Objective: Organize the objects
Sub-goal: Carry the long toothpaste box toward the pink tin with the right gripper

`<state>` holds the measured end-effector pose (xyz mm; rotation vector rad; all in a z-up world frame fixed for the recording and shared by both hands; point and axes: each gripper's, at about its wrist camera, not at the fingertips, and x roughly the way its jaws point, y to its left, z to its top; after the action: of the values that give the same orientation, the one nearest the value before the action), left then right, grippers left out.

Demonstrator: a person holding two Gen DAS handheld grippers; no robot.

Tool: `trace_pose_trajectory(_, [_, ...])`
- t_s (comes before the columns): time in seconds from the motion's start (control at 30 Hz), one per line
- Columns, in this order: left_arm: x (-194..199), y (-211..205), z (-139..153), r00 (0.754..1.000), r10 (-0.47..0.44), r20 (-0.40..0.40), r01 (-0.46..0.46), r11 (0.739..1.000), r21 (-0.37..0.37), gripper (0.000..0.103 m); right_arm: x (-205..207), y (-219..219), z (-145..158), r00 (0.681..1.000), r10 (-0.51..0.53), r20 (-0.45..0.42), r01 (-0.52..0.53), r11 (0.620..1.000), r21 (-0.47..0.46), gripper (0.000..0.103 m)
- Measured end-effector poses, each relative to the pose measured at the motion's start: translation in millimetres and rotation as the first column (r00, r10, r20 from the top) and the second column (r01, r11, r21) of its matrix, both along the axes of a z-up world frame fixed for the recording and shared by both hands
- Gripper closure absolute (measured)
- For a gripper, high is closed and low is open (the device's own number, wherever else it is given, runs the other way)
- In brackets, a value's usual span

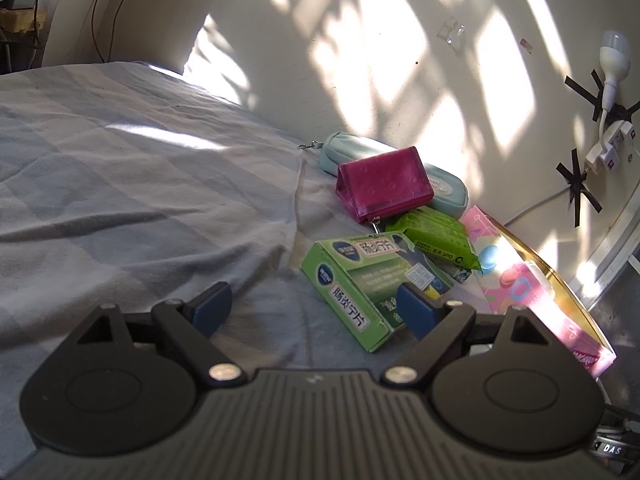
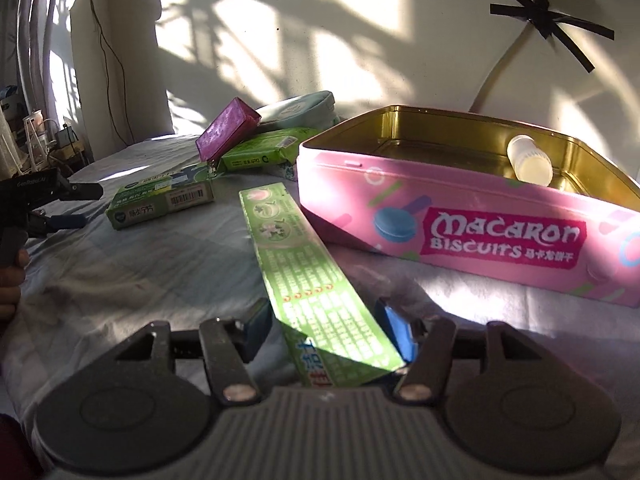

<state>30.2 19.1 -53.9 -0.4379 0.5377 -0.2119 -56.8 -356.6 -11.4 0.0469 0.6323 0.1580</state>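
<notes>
A pink Macaron Biscuits tin (image 2: 472, 216) stands open on the bed with a small white bottle (image 2: 530, 160) inside; it also shows in the left wrist view (image 1: 532, 280). My right gripper (image 2: 324, 328) is open, its jaws on either side of the near end of a long green toothpaste box (image 2: 308, 272) lying on the sheet. My left gripper (image 1: 316, 304) is open, just in front of a green medicine box (image 1: 368, 284), which also shows in the right wrist view (image 2: 160, 200). Behind lie a magenta wallet (image 1: 384, 188), a green packet (image 1: 436, 236) and a pale blue pouch (image 1: 444, 188).
The bed sheet (image 1: 140, 184) spreads wide to the left. The wall (image 1: 360, 40) runs close behind the objects, with a taped power strip and lamp (image 1: 608, 120) at the right. The left gripper (image 2: 52, 204) and the hand holding it show at the left edge of the right wrist view.
</notes>
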Motion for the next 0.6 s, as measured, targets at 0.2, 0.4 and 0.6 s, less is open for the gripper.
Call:
trace_pose_trajectory(0.2, [-0.3, -0.4, -0.1, 1.0, 0.0, 0.0, 0.0, 1.0, 0.003, 0.012, 3.8, 1.8, -3.4, 1.0, -0.001, 0.008, 0.001, 1.0, 0.005, 0.037])
trace_pose_trajectory(0.4, [-0.4, -0.9, 0.1, 1.0, 0.001, -0.001, -0.001, 1.0, 0.004, 0.011, 4.4, 8.0, -4.4, 1.0, 0.015, 0.007, -0.015, 1.0, -0.02, 0.03])
trace_pose_trajectory(0.6, [-0.4, -1.1, 0.1, 1.0, 0.002, -0.001, -0.002, 1.0, 0.004, 0.011, 3.9, 9.6, -4.7, 1.0, 0.019, 0.007, -0.019, 0.999, -0.027, 0.028])
